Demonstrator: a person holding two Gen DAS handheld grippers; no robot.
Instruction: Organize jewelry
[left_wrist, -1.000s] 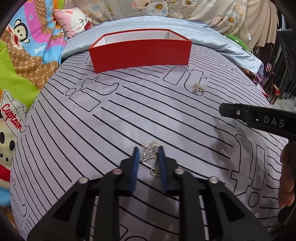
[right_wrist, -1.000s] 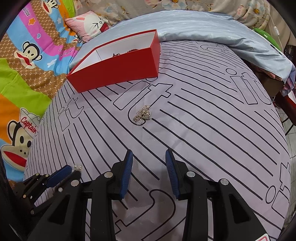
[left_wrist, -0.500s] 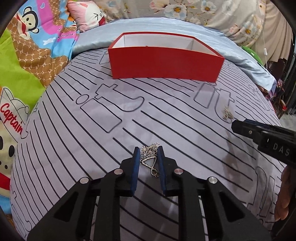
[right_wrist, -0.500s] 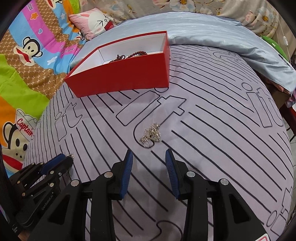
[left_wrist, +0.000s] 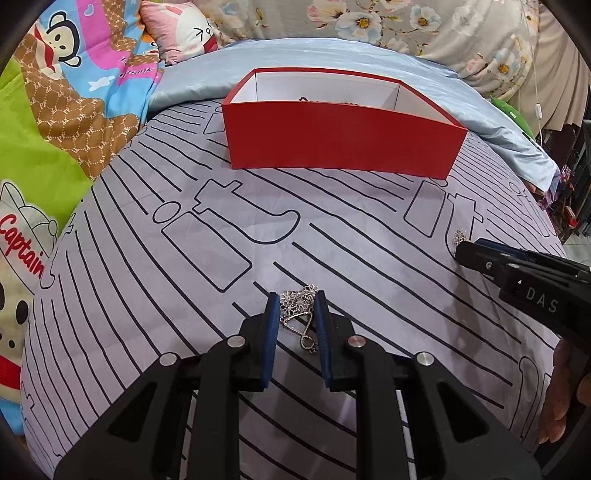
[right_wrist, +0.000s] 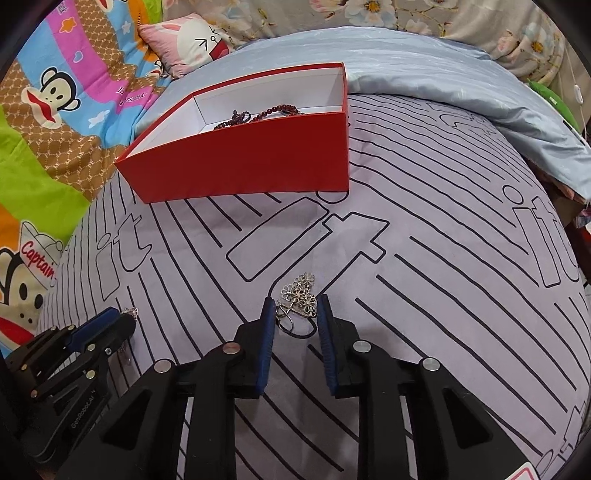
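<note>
A red box (left_wrist: 343, 138) with a white inside stands at the far side of the striped sheet; it also shows in the right wrist view (right_wrist: 240, 158), with a dark red bead string (right_wrist: 258, 112) in it. My left gripper (left_wrist: 296, 297) is shut on a silver flower chain (left_wrist: 297, 308) and holds it just above the sheet. My right gripper (right_wrist: 296, 302) is open, its fingers either side of a second silver flower chain (right_wrist: 299, 295) that lies on the sheet. The right gripper shows from the side in the left wrist view (left_wrist: 465, 251).
The grey striped sheet (right_wrist: 443, 277) covers a rounded bed. A pale blue cover (right_wrist: 424, 74) lies behind the box. Cartoon bedding (left_wrist: 55, 129) and a pink pillow (right_wrist: 188, 48) are at the left. The bed edge drops off at the right.
My left gripper has lifted its chain and moved toward the red box. My right gripper has advanced until its fingers straddle the second chain.
</note>
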